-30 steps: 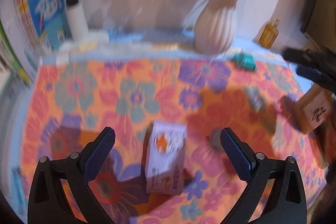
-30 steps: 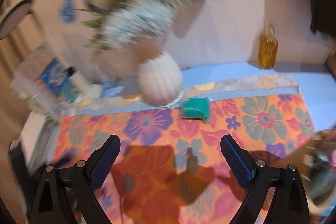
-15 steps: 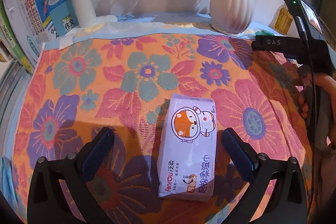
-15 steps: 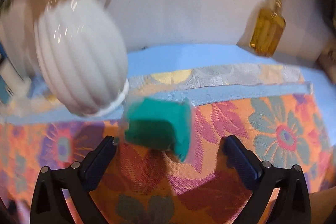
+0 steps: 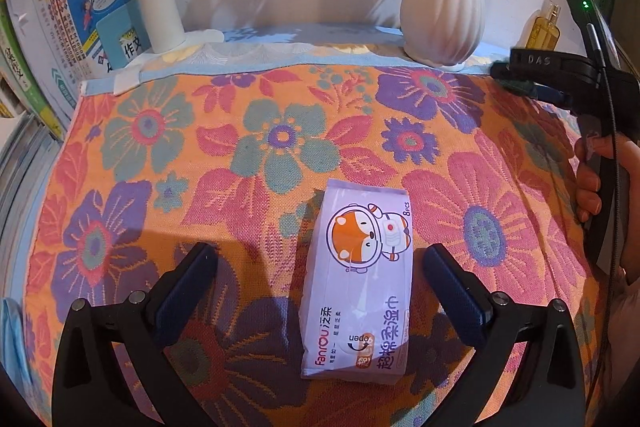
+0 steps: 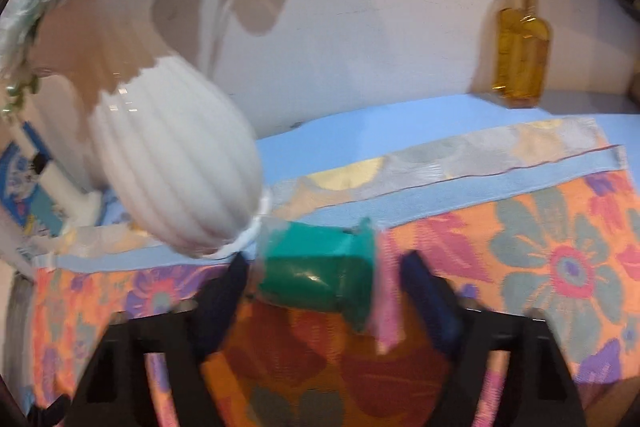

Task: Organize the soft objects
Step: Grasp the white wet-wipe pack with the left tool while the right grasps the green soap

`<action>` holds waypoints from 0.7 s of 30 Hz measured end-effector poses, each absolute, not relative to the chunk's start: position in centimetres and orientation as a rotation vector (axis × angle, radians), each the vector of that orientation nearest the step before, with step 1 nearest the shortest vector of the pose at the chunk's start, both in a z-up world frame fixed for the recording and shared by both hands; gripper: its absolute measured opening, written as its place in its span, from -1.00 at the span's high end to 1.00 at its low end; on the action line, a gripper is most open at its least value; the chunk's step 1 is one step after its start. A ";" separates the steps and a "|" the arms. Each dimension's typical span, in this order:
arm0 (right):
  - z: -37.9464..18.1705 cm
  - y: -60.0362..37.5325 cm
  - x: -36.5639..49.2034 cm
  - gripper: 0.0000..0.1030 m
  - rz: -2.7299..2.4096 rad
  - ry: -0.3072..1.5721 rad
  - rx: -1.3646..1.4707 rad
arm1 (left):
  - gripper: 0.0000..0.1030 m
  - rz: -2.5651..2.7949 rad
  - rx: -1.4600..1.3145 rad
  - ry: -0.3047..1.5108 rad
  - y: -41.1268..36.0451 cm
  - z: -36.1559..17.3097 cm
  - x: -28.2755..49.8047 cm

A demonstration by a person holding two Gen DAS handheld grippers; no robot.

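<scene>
A white wet-wipes pack [image 5: 360, 283] with an orange cartoon animal lies flat on the flowered cloth [image 5: 280, 139]. My left gripper [image 5: 320, 251] is open and straddles it, with a wide gap on each side. A small green soft packet [image 6: 320, 271] lies at the cloth's far edge beside the white ribbed vase [image 6: 176, 171]. My right gripper [image 6: 326, 263] has the packet between its fingers and its jaws are closing. The left pad is at the packet's side. A strip of cloth still shows before the right pad. From the left wrist view the right gripper [image 5: 516, 77] reaches in at the far right, held by a hand [image 5: 592, 179].
The vase [image 5: 444, 11] with flowers stands at the back, very close to the green packet. An amber glass bottle [image 6: 520, 47] stands against the wall at the back right. Books [image 5: 92, 7] and a white cylinder [image 5: 156, 3] stand at the back left.
My right gripper has come down and forward to the green packet, and its jaws have narrowed around it. My left gripper dropped closer to the wipes pack, then held still.
</scene>
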State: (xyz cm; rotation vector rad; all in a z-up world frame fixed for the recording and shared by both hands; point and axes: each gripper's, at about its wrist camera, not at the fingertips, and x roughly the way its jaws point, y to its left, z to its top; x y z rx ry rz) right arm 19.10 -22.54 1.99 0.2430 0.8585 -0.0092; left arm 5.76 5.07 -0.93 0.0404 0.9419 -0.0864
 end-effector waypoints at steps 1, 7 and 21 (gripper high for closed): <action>2.0 -22.6 19.1 -0.04 -0.004 0.856 0.242 | -1.00 -0.087 0.041 0.942 5.1 -0.9 5.8; 2.4 -22.2 16.8 0.06 0.078 0.816 0.251 | -0.18 -0.113 0.018 0.889 5.3 -0.1 5.1; 2.5 -19.4 6.8 0.06 0.254 0.832 0.259 | 0.24 -0.118 0.023 0.863 5.3 0.2 4.6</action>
